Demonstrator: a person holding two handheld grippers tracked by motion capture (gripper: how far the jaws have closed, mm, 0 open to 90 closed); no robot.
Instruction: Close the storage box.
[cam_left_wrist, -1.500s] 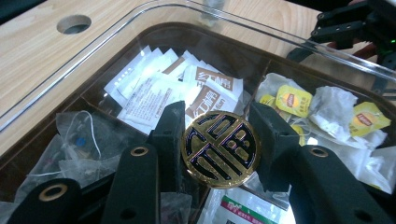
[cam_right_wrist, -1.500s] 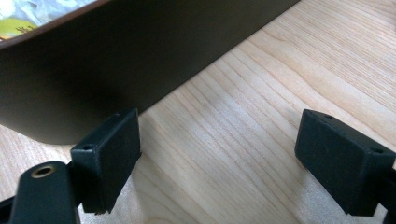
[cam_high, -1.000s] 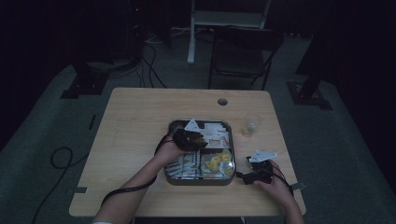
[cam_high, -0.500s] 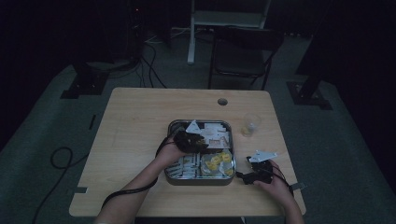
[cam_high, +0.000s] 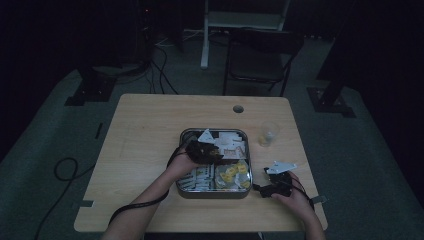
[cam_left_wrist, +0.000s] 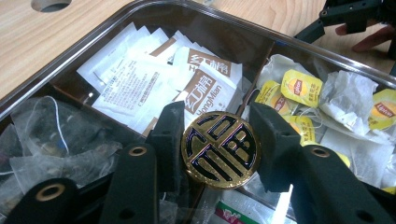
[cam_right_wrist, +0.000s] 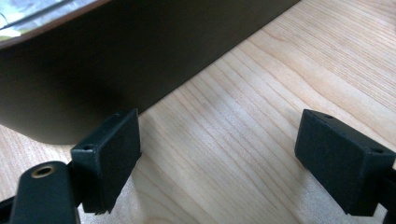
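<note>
Gold-and-black medallion (cam_left_wrist: 220, 149), stiff, slick, likely light, sits clamped edgewise in my left tongs (cam_left_wrist: 219, 140) above the tea-bag tray (cam_left_wrist: 84, 56); right tongs (cam_right_wrist: 219, 154) rest apart on the bench (cam_right_wrist: 261, 93).

Left claw (cam_left_wrist: 215, 140): 2 black jaws, brass-ringed screw holes, trailing cable.

Tray (cam_high: 215, 192): one
Gold medallion (cam_left_wrist: 220, 149): one
Plastic cup (cam_high: 267, 133): one
Tools: two
Chair (cam_high: 260, 55): one
</note>
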